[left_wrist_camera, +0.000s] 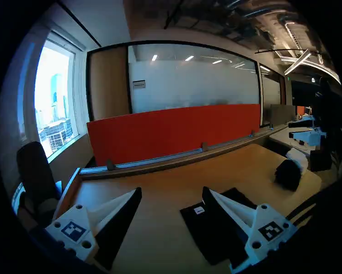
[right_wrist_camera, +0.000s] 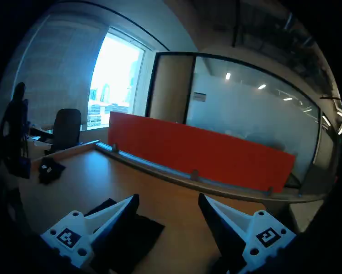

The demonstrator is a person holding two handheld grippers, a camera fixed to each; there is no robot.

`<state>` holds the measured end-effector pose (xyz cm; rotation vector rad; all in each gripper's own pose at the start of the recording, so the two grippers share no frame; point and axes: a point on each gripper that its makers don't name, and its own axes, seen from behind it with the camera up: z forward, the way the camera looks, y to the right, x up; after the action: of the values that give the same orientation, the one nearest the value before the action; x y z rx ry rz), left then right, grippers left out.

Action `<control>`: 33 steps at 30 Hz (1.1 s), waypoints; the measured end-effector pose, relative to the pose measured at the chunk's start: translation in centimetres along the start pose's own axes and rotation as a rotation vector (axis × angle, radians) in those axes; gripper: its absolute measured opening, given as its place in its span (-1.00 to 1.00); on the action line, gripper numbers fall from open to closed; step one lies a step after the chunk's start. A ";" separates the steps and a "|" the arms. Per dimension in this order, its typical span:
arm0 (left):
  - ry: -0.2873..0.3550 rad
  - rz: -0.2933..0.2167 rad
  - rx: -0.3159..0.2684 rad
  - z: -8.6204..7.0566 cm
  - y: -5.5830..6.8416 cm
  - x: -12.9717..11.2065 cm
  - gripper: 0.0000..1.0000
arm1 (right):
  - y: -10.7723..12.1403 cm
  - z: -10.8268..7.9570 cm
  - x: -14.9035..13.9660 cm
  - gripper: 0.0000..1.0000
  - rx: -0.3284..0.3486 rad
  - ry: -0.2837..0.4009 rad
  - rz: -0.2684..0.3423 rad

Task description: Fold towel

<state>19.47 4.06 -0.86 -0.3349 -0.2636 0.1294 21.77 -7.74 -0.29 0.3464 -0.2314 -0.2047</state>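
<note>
A black towel (left_wrist_camera: 203, 226) with a small white tag lies flat on the wooden desk (left_wrist_camera: 171, 187), under and beside the right finger of my left gripper (left_wrist_camera: 171, 194), which hangs open above the desk with nothing between its fingers. In the right gripper view the same black towel (right_wrist_camera: 143, 230) lies under the left finger of my right gripper (right_wrist_camera: 168, 198). That gripper is open too, and holds nothing. Both grippers hover a little above the desk, apart from the cloth.
An orange divider panel (left_wrist_camera: 171, 130) runs along the desk's far edge. A dark bundle with a white piece (left_wrist_camera: 291, 171) sits near the desk's right end; a small dark bundle (right_wrist_camera: 50, 171) lies at the far left. An office chair (left_wrist_camera: 36, 176) stands by the window.
</note>
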 end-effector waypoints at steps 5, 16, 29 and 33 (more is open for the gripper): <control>-0.011 0.014 -0.023 0.1 0.7 -0.2 0.97 | -0.6 0.1 -0.6 1.00 0.030 -0.021 -0.011; -0.071 0.043 -0.055 0.6 1.9 -3.4 0.97 | -2.1 0.1 -3.0 1.00 0.088 -0.076 -0.023; -0.141 0.061 -0.074 1.4 3.4 -8.4 0.97 | -3.7 0.1 -7.5 1.00 0.123 -0.142 -0.020; -0.164 0.063 -0.088 1.7 4.2 -10.1 0.97 | -4.0 0.2 -9.3 1.00 0.124 -0.164 -0.013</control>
<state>9.02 6.77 -3.12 -0.4213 -0.4220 0.2082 12.24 -9.28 -3.28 0.4550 -0.4053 -0.2326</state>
